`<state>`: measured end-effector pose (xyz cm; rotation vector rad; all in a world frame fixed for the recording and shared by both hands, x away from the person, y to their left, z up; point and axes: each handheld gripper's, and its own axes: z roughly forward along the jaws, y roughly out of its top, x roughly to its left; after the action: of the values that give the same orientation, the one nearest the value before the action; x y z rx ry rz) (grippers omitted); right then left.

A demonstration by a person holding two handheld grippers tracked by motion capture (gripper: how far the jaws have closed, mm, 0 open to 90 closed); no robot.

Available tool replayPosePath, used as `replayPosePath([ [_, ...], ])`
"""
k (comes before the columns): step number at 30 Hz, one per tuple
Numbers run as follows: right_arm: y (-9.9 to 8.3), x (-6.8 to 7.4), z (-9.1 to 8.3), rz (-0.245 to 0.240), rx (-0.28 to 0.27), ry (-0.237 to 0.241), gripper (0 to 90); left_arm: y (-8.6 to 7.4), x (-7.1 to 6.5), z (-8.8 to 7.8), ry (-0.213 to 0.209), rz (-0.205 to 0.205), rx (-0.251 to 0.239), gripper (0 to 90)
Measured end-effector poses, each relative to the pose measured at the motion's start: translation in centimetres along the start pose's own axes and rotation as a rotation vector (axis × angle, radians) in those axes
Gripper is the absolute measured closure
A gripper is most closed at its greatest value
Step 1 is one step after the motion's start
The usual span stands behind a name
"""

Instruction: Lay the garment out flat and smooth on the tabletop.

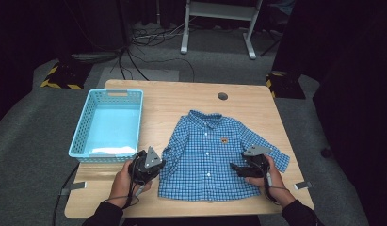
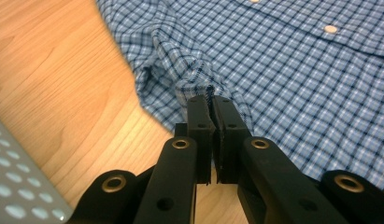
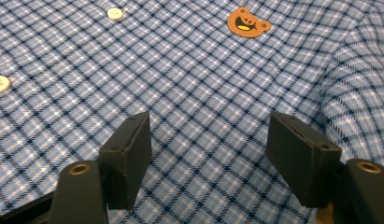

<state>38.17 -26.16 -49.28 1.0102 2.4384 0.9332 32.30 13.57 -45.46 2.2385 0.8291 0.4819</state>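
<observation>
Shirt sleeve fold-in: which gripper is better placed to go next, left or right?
Left, probably. The left gripper is already shut on the shirt at its bunched sleeve cuff, while the right gripper hovers open over the chest.

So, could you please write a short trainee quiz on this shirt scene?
1. True or false: the left gripper is shut on the checked shirt.
2. The right gripper is: A) open above the shirt, B) shut on a button, C) inside the basket.
3. On which side of the shirt does the blue basket stand in the high view?

Key: 1. True, it pinches the sleeve edge. 2. A. 3. The left side.
</observation>
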Motion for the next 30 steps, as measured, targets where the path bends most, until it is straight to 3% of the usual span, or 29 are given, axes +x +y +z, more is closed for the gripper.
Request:
replayPosePath([
  [9,-0.6,-1.0,-0.6,0.028,0.021,0.039,31.4,-1.2,0.6,-0.9,0.017,-0.034,-0.002,86.7],
  [30,-1.3,-1.5,-1.0,0.036,0.01,0.029,31.3,-4.7,1.9,-2.9,0.057,-0.106,-0.001,86.7],
])
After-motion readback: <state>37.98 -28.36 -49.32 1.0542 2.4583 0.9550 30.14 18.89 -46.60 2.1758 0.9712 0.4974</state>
